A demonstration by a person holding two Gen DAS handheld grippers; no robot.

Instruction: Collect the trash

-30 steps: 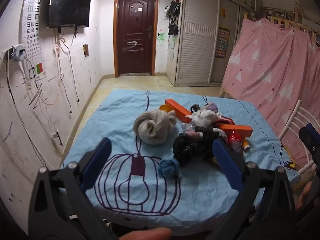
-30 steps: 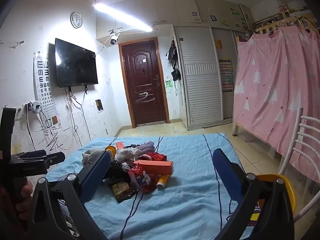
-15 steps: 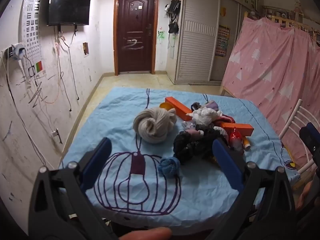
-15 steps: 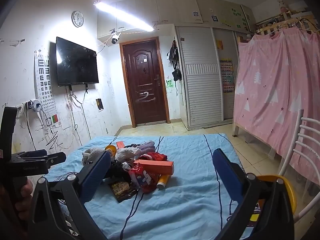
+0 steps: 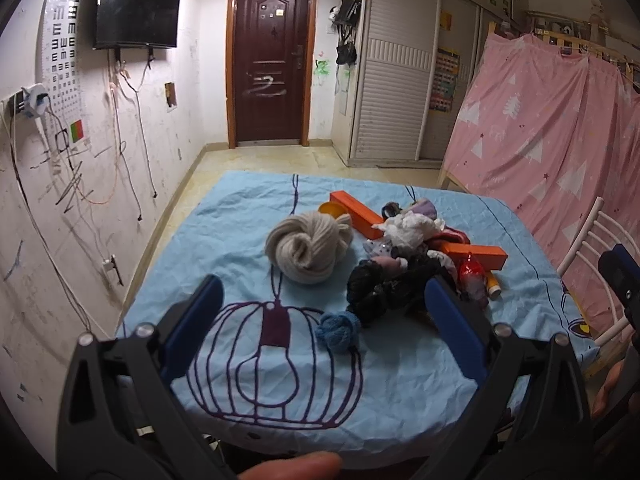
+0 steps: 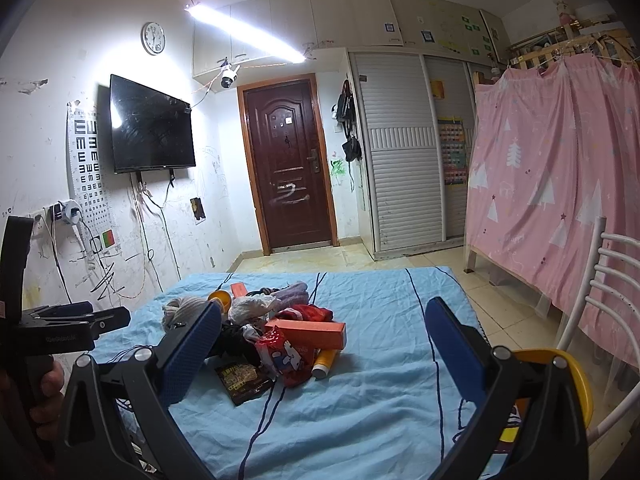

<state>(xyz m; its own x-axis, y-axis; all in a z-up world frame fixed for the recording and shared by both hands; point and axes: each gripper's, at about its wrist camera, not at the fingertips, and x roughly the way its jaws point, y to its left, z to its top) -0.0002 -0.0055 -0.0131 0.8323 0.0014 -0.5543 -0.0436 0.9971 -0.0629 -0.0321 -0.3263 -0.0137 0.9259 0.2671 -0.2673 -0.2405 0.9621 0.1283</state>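
A pile of mixed items lies on a table under a blue cloth [image 5: 248,224]: a beige yarn ball [image 5: 308,246], a small blue yarn ball [image 5: 338,330], a black crumpled bag [image 5: 380,288], white crumpled paper [image 5: 412,230], two orange boxes [image 5: 356,214] [image 6: 308,330], a red snack wrapper [image 6: 284,354], a dark packet [image 6: 242,376] and a small yellow-and-white tube [image 6: 326,362]. My left gripper [image 5: 320,300] is open and empty, hovering short of the blue yarn. My right gripper [image 6: 324,324] is open and empty, held above the table's near right side.
A white chair [image 6: 600,300] stands right of the table, with a yellow bin rim [image 6: 576,376] beside it. A pink curtain [image 6: 560,184] hangs at right. A door [image 6: 288,160], wardrobe, and wall TV [image 6: 150,132] are beyond. The left gripper shows at the right wrist view's left edge [image 6: 68,322].
Both views have shifted only slightly; the right wrist view has tilted up a little. Nothing on the table has moved and both grippers stay open.
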